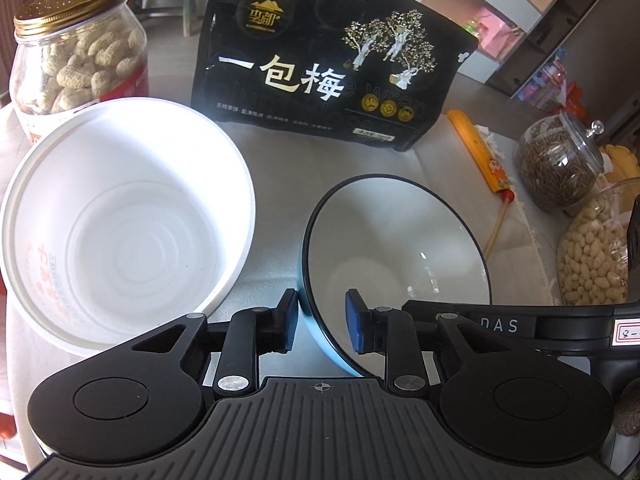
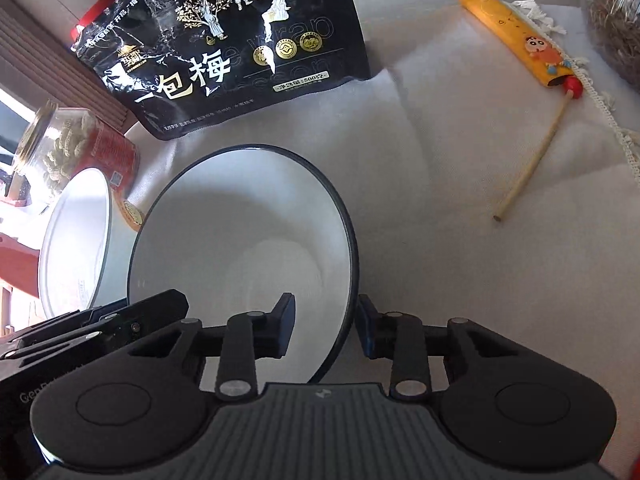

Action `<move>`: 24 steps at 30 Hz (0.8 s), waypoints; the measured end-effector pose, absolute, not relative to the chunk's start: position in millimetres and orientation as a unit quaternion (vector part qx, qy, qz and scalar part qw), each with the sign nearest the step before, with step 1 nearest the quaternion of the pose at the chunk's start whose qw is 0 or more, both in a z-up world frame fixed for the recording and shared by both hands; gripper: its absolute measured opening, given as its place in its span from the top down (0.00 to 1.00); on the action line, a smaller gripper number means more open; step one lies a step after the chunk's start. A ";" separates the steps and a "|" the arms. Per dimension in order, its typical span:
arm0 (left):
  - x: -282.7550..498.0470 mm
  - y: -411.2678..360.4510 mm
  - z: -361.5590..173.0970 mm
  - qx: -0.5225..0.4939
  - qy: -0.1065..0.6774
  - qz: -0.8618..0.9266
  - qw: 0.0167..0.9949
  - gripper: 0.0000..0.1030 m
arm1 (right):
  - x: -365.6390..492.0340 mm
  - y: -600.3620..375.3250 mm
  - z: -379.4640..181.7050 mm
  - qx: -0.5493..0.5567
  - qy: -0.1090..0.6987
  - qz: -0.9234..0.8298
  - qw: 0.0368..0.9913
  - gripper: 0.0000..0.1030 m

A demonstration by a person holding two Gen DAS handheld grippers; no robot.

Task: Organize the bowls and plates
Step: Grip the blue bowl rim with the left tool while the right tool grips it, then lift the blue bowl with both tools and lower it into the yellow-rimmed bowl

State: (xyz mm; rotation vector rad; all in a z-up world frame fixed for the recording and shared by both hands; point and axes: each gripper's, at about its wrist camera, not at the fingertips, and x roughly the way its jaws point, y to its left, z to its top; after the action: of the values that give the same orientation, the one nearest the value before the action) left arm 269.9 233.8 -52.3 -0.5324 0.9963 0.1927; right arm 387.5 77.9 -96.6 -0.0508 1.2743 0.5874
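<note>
Both grippers straddled the rim of the black-rimmed bowl (image 1: 396, 248), one from each side. Left gripper (image 1: 322, 320) had one pad outside the blue wall and one inside; right gripper (image 2: 326, 326) likewise on the opposite rim. Each looked clamped on the rim, though whether the pads truly pressed I could not tell. Mouth up, slightly tilted, the bowl sat directly ahead of both tools. Just beyond the left gripper's left finger stood the white paper bowl (image 1: 128, 220), probably its destination.
</note>
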 end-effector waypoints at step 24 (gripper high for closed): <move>283.2 223.4 -70.4 -0.297 0.449 0.043 0.842 0.73 | 391.6 55.2 -97.0 -0.025 0.564 0.235 0.791 0.68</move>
State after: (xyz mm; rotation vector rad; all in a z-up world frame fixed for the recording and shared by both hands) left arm 283.2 223.4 -70.4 -0.6267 0.9485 0.0905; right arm 391.6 55.2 -97.0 -0.0541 1.2138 0.5064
